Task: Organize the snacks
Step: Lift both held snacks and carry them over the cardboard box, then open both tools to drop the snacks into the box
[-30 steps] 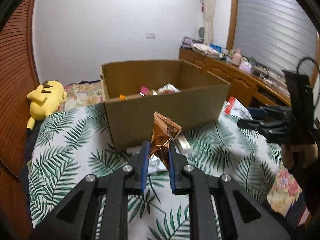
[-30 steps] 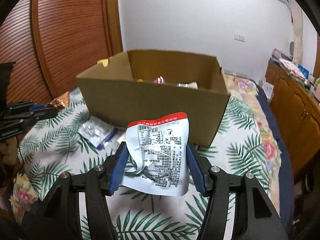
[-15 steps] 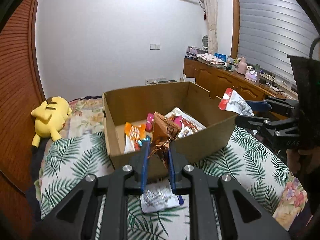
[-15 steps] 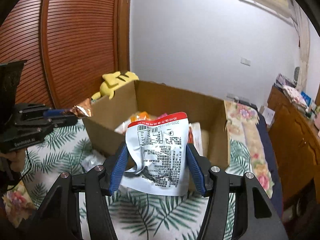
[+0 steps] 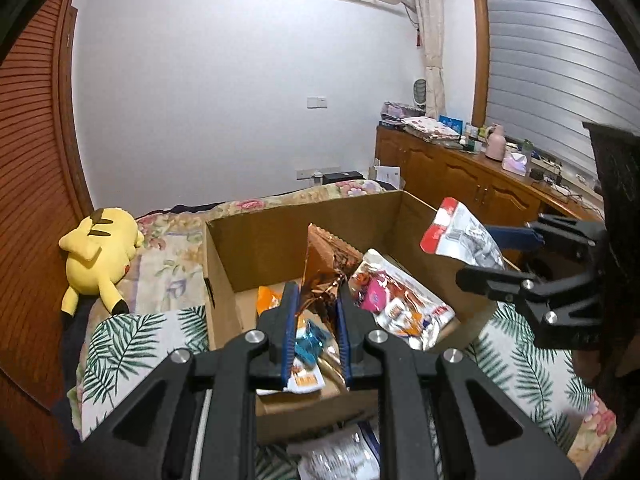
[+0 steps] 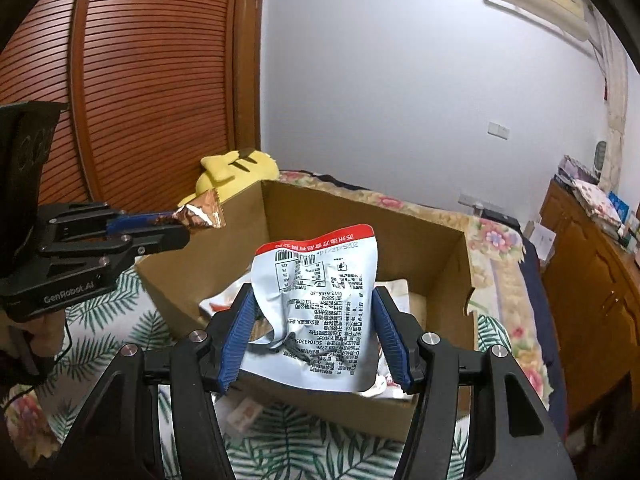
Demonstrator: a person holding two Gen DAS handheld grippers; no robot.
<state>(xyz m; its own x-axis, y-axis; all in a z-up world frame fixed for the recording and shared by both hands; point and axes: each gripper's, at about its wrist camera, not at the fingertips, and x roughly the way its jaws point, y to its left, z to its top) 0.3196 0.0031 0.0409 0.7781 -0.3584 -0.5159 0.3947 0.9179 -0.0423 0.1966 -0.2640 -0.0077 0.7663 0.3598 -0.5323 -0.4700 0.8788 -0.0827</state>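
Snacks already fill the brown cardboard box (image 5: 256, 248); your left gripper (image 5: 316, 332) clenches a copper foil packet (image 5: 324, 264) and your right gripper (image 6: 314, 336) a white red-topped pouch (image 6: 320, 300) above it; another clear packet (image 5: 340, 456) lies outside.

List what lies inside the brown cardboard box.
Inside the brown cardboard box: an orange packet, a pink-and-white pouch, a blue-wrapped piece. The held packets and gripper fingers cover the rest.

White walls (image 5: 208, 92), wooden cabinets (image 5: 460, 176) (cluttered), shuttered window (image 5: 548, 60).
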